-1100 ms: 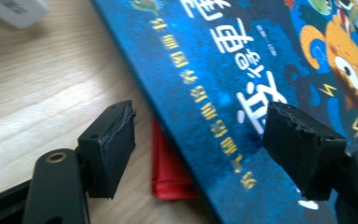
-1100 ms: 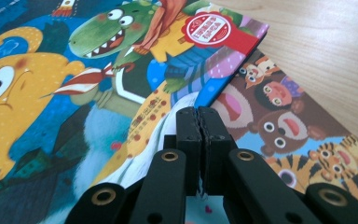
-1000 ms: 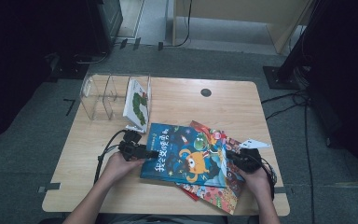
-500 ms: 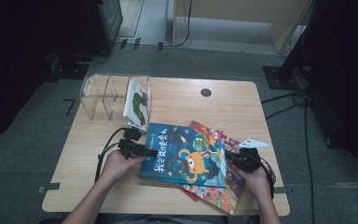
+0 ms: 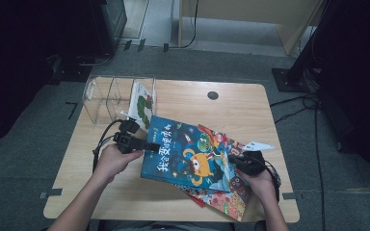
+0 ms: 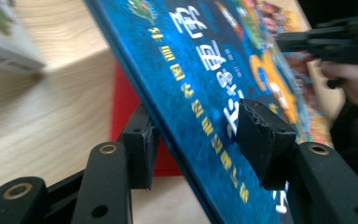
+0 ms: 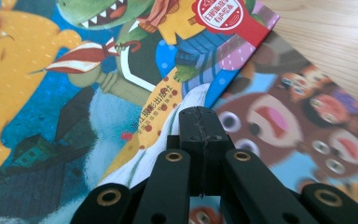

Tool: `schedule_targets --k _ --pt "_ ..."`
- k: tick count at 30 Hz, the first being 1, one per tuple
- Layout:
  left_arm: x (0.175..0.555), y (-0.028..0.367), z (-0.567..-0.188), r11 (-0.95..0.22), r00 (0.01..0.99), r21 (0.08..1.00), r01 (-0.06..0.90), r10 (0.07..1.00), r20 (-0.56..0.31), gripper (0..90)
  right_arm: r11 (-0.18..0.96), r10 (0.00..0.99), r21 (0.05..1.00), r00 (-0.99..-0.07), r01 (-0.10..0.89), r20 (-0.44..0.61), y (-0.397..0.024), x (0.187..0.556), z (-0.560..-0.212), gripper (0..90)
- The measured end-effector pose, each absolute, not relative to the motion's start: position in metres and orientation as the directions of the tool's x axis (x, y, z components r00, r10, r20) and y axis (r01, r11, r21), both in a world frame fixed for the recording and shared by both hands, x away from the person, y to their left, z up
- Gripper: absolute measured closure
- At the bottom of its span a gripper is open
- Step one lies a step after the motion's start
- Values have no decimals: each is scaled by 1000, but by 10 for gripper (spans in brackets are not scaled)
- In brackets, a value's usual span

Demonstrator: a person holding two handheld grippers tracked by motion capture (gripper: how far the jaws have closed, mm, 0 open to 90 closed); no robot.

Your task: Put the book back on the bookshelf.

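The large blue picture book with an orange monster on its cover (image 5: 188, 156) lies on top of a pile of other books at the near middle of the light wooden surface (image 5: 231, 108). Its long axis runs across the surface from left to right, skewed so the left end sits farther from the person than the right. In the left claw view the cover (image 6: 205, 93) slopes steeply, its left edge raised off the wood.

The left claw (image 5: 149, 146) straddles that raised edge, one jaw under the cover and one over it. Its jaws have just been closing with the book between them; the upper pad looks to rest on the cover, but blur leaves it unclear whether both pads press.

The right claw (image 5: 235, 161) is at the book's right end, its jaws fully closed against each other and holding nothing; in its own view the tip (image 7: 200, 123) lies on the colourful covers.

Beneath the blue book, a red-edged book (image 5: 195, 197) and a book with cartoon faces (image 5: 226, 202) show as slivers, mostly covered. A clear plastic book rack (image 5: 103, 96) stands at the far left corner with a white and green book (image 5: 141, 103) upright in its right compartment, its title too small to read.
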State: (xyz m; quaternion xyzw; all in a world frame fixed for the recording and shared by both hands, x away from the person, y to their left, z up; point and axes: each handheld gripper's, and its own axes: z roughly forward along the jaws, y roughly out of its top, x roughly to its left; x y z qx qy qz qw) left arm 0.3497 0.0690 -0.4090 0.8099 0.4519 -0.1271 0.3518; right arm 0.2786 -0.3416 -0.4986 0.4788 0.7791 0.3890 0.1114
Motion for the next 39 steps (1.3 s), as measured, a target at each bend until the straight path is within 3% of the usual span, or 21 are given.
schedule_targets --k 13,25,26,29,33,39 --pt "364 73 -347 -376 567 445 812 690 -451 572 302 793 720 -584 625 175 -304 291 -498 900" --pt "380 68 -329 -395 531 357 847 658 -534 679 374 742 720 -654 584 145 -269 300 -497 892" --pt "385 73 -328 -389 516 339 857 634 -577 714 384 729 723 -669 575 145 -269 301 -497 830" --pt "392 79 -326 -386 493 311 869 607 -623 769 344 716 727 -667 594 206 -274 301 -494 814" --pt "394 79 -319 -402 479 273 874 623 -618 783 263 730 767 -641 586 239 -286 300 -485 805" --pt "395 90 -303 -381 461 273 883 603 -651 822 280 749 746 -623 604 223 -295 306 -488 769"
